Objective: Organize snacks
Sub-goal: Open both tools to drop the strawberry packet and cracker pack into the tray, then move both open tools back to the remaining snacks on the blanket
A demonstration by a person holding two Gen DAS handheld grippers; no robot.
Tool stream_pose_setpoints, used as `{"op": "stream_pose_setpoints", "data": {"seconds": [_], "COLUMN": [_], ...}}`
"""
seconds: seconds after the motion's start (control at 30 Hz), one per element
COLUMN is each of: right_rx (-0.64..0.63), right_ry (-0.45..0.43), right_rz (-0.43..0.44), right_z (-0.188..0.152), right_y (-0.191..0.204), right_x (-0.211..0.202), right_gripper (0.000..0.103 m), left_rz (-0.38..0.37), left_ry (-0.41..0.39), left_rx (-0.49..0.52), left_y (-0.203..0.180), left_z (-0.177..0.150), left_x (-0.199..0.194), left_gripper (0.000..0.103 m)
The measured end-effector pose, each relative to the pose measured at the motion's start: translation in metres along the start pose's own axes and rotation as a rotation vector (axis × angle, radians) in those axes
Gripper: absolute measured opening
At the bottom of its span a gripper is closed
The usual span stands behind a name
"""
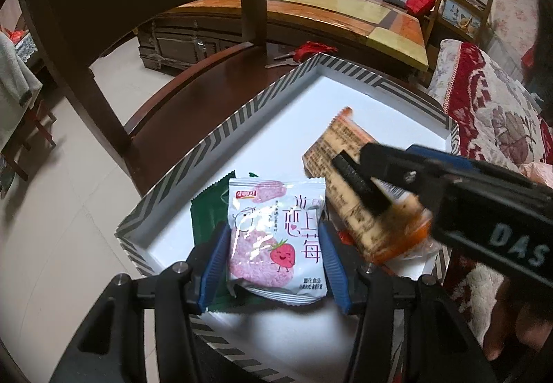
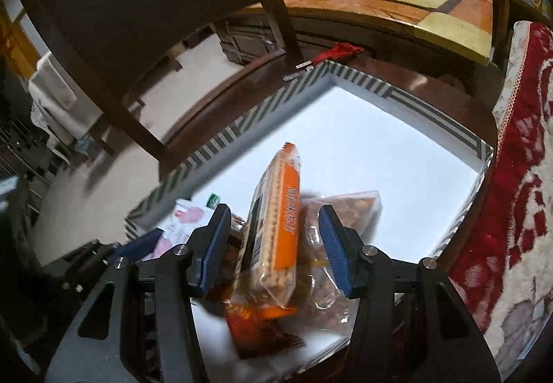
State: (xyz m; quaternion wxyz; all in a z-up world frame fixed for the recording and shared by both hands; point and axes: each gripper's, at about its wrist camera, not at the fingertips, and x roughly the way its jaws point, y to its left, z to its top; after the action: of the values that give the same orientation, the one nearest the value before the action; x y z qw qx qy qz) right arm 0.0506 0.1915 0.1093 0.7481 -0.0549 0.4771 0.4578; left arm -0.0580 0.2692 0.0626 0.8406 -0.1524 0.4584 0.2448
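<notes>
A white box with a striped rim (image 1: 221, 134) sits on a dark wooden chair seat; it also shows in the right wrist view (image 2: 242, 127). My left gripper (image 1: 274, 257) is shut on a pink strawberry snack pack (image 1: 276, 237), held over a green packet (image 1: 207, 210) in the box. My right gripper (image 2: 273, 244) stands open around an orange cracker pack (image 2: 276, 231), which stands tilted on edge between the fingers; in the left wrist view the right gripper (image 1: 376, 175) reaches in from the right at the cracker pack (image 1: 345, 155). A clear bag of brown snacks (image 2: 331, 244) lies beside it.
The chair back (image 1: 138, 2) rises behind the box. A red item and a small metal piece (image 1: 311, 51) lie on the seat past the box. A red floral blanket (image 1: 494, 113) lies to the right. A long cabinet (image 1: 311, 13) stands behind.
</notes>
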Motion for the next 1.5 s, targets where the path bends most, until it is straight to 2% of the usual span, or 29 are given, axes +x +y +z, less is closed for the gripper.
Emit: {"op": "stream_pose_setpoints", "data": {"seconds": [0.07, 0.17, 0.37, 0.8, 1.03, 1.5], "right_rx": [-0.009, 0.02, 0.064, 0.16, 0.191, 0.319], "right_ry": [-0.003, -0.009, -0.055, -0.15, -0.178, -0.192], "right_rz": [-0.011, 0.002, -0.021, -0.119, -0.206, -0.312], "right_z": [0.0, -0.007, -0.032, -0.085, -0.119, -0.186], "right_y": [0.001, -0.007, -0.026, -0.074, -0.102, -0.164], "right_x": [-0.005, -0.018, -0.054, -0.139, -0.179, -0.236], "right_gripper": [0.053, 0.053, 0.053, 0.053, 0.053, 0.054], "left_rz": [0.007, 0.003, 0.001, -0.094, -0.148, -0.246], "left_ry": [0.003, -0.001, -0.037, -0.114, -0.13, -0.121], "left_rx": [0.0, -0.01, -0.008, 0.105, 0.204, 0.336], "left_y": [0.0, -0.001, -0.006, -0.071, -0.12, -0.201], "left_z": [0.0, -0.001, -0.003, -0.015, -0.026, -0.045], "left_x": [0.0, -0.005, -0.021, -0.059, -0.072, -0.084], "left_gripper": [0.068, 0.077, 0.086, 0.09, 0.091, 0.092]}}
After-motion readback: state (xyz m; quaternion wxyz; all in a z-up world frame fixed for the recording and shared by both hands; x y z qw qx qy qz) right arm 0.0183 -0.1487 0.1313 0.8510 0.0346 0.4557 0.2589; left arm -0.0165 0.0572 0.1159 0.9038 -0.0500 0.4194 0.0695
